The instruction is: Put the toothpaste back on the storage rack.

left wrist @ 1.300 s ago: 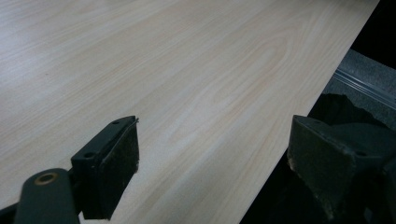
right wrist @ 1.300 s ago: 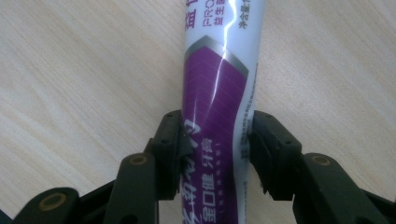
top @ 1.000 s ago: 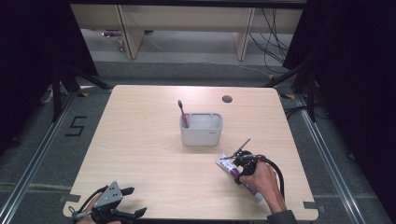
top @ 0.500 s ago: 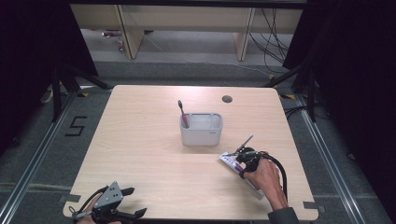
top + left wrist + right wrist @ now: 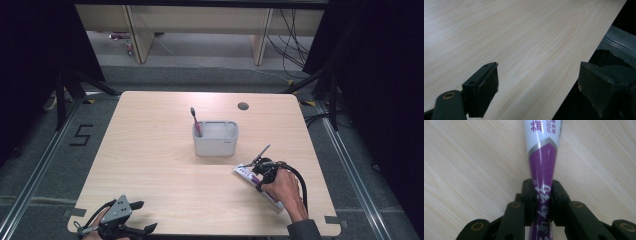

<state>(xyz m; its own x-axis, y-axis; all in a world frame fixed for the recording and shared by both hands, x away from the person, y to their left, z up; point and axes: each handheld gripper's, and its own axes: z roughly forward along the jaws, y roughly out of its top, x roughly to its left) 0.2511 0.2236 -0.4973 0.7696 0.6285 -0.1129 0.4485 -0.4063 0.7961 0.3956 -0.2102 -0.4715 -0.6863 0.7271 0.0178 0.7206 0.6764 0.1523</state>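
A white and purple toothpaste tube [image 5: 243, 173] lies flat on the wooden table [image 5: 160, 150] at the front right. My right gripper [image 5: 257, 174] reaches over it, held by a hand. In the right gripper view, the right gripper [image 5: 540, 187] is shut, with both black pads pinching the tube [image 5: 541, 157] across its purple end. A grey holder box [image 5: 216, 140] stands mid-table with a dark toothbrush [image 5: 195, 120] upright in its left corner. My left gripper [image 5: 144, 216] rests at the table's front left corner. In its own view the left gripper [image 5: 539, 90] stands open over bare wood.
A thin grey stick [image 5: 263, 151] lies on the table just beyond the right gripper. A round cable hole [image 5: 243, 106] sits near the far edge. The table's edge [image 5: 584, 62] runs close beside the left gripper. Dark floor and shelving surround the table.
The right hand's pose over the tube has shifted slightly. The tube, the holder and the left gripper stay where they were.
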